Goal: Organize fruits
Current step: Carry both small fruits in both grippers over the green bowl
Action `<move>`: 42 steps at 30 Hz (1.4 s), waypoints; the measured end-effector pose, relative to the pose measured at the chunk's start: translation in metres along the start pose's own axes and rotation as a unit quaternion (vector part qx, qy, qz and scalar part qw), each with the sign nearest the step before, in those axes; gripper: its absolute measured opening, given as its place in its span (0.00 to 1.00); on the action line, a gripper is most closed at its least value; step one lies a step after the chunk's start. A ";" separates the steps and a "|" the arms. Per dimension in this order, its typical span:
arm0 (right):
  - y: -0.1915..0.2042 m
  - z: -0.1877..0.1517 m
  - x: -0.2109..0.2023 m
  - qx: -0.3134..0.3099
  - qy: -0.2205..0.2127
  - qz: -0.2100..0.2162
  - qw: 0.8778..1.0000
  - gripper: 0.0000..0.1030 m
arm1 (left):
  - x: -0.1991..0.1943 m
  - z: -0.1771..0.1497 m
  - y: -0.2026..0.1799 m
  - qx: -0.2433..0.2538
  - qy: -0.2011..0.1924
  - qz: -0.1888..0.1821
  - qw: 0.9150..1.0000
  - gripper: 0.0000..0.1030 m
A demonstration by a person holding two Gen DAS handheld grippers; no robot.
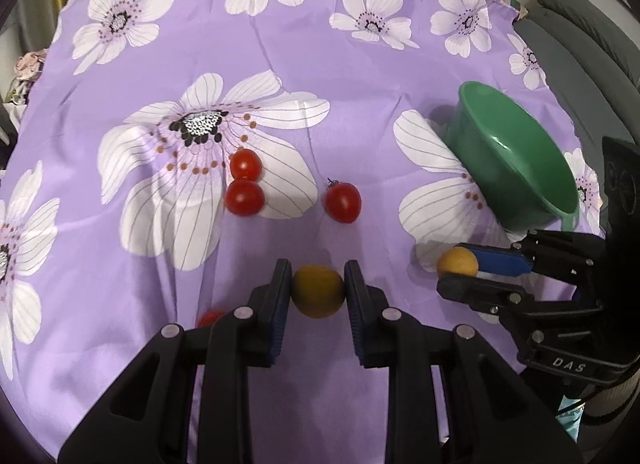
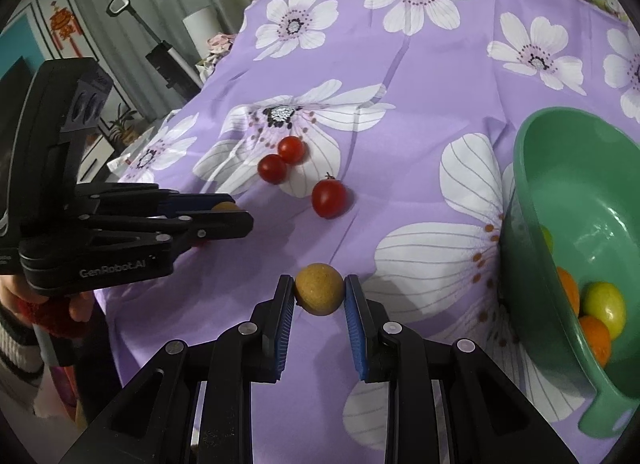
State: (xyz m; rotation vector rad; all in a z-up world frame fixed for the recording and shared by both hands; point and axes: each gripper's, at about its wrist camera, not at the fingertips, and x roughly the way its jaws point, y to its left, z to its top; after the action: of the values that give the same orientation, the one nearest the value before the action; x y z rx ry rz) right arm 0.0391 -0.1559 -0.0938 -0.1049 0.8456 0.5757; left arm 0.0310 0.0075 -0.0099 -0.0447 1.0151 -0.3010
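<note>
My left gripper is shut on a small dull-yellow round fruit, held just above the purple flowered cloth. My right gripper is shut on a second tan-yellow round fruit; the left wrist view shows it too, as the right gripper with its fruit. Three red cherry tomatoes lie on the cloth: two touching and one apart with a stem. A green bowl at the right holds several orange and yellow-green fruits. A bit of red peeks from behind the left fingers.
The cloth's edges drop off at the far side and left. A grey cushioned seat stands beyond the right edge. A person's hand in a red and striped sleeve holds the left gripper. Room furniture stands at the back left.
</note>
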 end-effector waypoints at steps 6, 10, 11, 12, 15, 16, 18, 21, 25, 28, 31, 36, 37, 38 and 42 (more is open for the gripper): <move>0.008 -0.001 -0.018 -0.011 -0.016 -0.005 1.000 0.26 | -0.016 -0.012 -0.008 0.009 -0.013 0.007 1.000 0.26; 0.010 0.000 -0.029 -0.014 -0.029 -0.013 0.999 0.26 | -0.025 -0.015 -0.013 0.019 -0.024 0.014 0.999 0.26; 0.011 0.000 -0.031 -0.014 -0.031 -0.014 0.999 0.26 | -0.026 -0.016 -0.014 0.021 -0.026 0.015 0.999 0.26; 0.012 0.000 -0.033 -0.014 -0.034 -0.016 0.999 0.26 | -0.028 -0.017 -0.015 0.024 -0.029 0.017 0.999 0.26; 0.013 0.001 -0.039 -0.015 -0.043 -0.018 0.999 0.26 | -0.032 -0.017 -0.018 0.028 -0.033 0.017 0.999 0.26; 0.012 0.001 -0.041 -0.015 -0.046 -0.020 0.999 0.26 | -0.033 -0.017 -0.019 0.028 -0.035 0.017 0.999 0.26; 0.011 0.001 -0.045 -0.014 -0.052 -0.023 0.998 0.26 | -0.035 -0.017 -0.021 0.031 -0.038 0.018 0.999 0.26; 0.008 0.002 -0.050 -0.009 -0.061 -0.028 0.998 0.26 | -0.038 -0.015 -0.026 0.035 -0.043 0.019 0.998 0.26; -0.001 0.001 -0.059 0.000 -0.076 -0.034 0.997 0.26 | -0.038 -0.010 -0.032 0.038 -0.047 0.019 0.998 0.26; -0.010 0.000 -0.064 0.011 -0.087 -0.041 0.995 0.26 | -0.037 -0.006 -0.038 0.044 -0.049 0.017 0.998 0.26; -0.018 -0.002 -0.069 0.025 -0.097 -0.048 0.994 0.26 | -0.035 0.001 -0.048 0.054 -0.052 0.012 0.997 0.26; -0.037 -0.006 -0.080 0.048 -0.114 -0.064 0.990 0.26 | -0.032 0.017 -0.069 0.076 -0.064 0.000 0.995 0.26; -0.042 -0.007 -0.083 0.054 -0.119 -0.068 0.989 0.26 | -0.032 0.021 -0.074 0.082 -0.067 -0.004 0.994 0.26; -0.047 -0.008 -0.085 0.061 -0.123 -0.072 0.988 0.26 | -0.031 0.023 -0.077 0.085 -0.069 -0.006 0.994 0.26; -0.061 -0.012 -0.093 0.078 -0.134 -0.084 0.984 0.26 | -0.024 0.037 -0.095 0.100 -0.072 -0.020 0.992 0.26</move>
State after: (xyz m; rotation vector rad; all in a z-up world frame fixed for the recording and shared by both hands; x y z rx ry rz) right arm 0.0147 -0.2514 -0.0420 0.0439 0.6105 0.3534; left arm 0.0290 -0.0808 0.0461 0.0939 0.8369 -0.4290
